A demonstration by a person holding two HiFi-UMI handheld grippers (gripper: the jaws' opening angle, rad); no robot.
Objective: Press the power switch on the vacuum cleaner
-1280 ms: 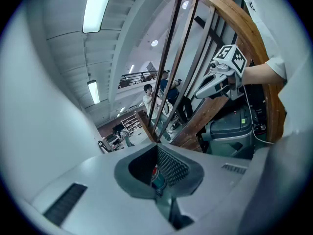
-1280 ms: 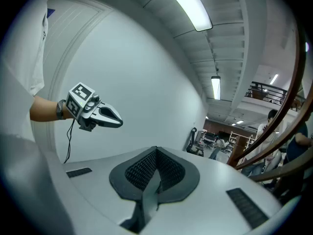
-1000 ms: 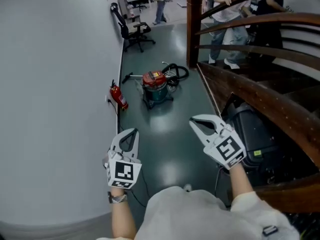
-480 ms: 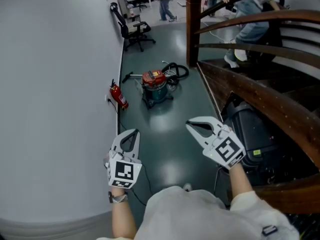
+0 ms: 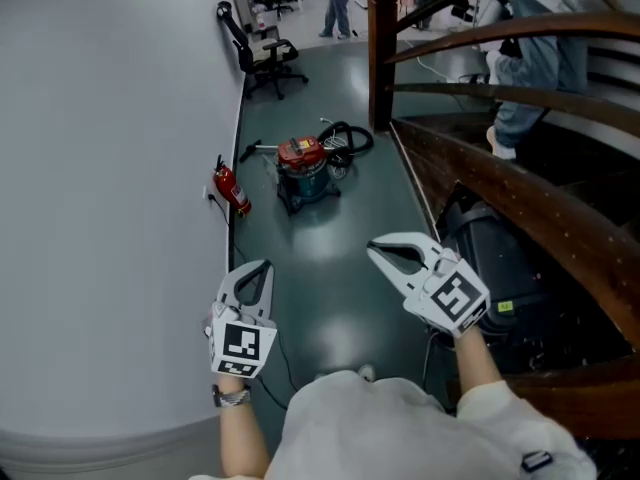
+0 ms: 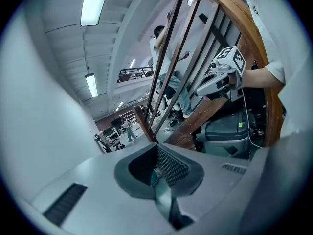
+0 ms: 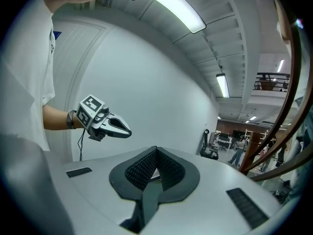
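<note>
vacuum cleaner (image 5: 303,171) on floor well ahead of left tongs (image 5: 262,266) and right tongs (image 5: 373,252); both clenched, empty.

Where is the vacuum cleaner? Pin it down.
Head view, upper centre: the vacuum cleaner stands on the floor ahead, between the red fire extinguisher at the wall to its left and the wooden staircase to its right.

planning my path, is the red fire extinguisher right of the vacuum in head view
No, the red fire extinguisher stands left of the red-lidded teal vacuum cleaner.
</note>
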